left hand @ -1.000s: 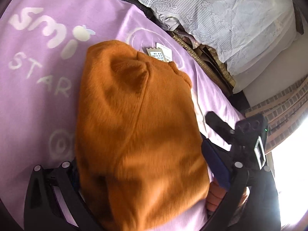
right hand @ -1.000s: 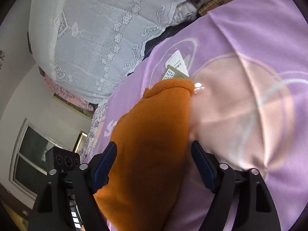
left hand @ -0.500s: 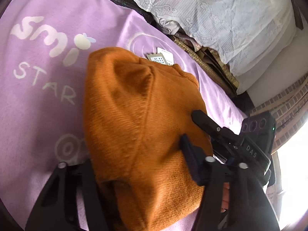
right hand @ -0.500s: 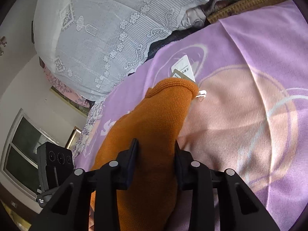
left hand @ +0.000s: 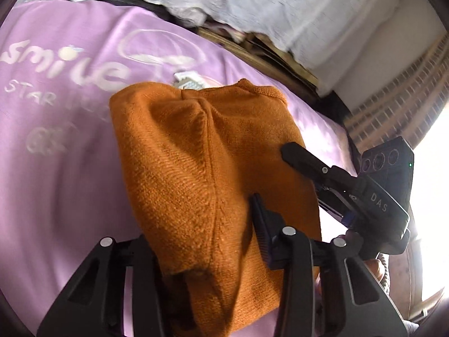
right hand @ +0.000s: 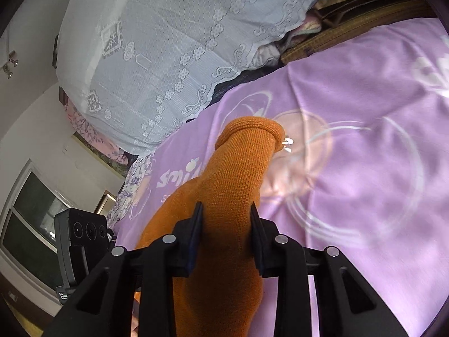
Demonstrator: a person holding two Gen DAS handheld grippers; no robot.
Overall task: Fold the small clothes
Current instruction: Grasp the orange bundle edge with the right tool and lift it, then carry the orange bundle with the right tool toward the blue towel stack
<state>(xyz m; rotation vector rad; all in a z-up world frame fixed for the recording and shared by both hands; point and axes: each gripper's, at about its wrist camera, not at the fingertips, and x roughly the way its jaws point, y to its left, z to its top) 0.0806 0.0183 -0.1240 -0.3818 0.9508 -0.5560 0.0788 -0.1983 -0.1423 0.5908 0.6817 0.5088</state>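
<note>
An orange knit garment (left hand: 202, 168) lies bunched on the purple bedsheet (left hand: 56, 168). My left gripper (left hand: 204, 241) is shut on its near edge, with the fabric folded up between the fingers. My right gripper (right hand: 226, 221) is shut on the same orange garment (right hand: 238, 174), which rises between its fingers with the ribbed cuff at the far end. The right gripper also shows at the right in the left wrist view (left hand: 336, 179), pressed against the garment. A white paper tag (left hand: 188, 80) peeks out behind the garment.
The purple sheet (right hand: 364, 140) carries white "smile" lettering and circle prints. A white lace cover (right hand: 182, 42) over bedding stands at the back, with a woven mat edge (right hand: 350, 28) beside it. A window (right hand: 25, 219) is at far left.
Both grippers closed on the orange garment. The near edge has lifted and the garment has bunched and shifted away from me across the sheet.
</note>
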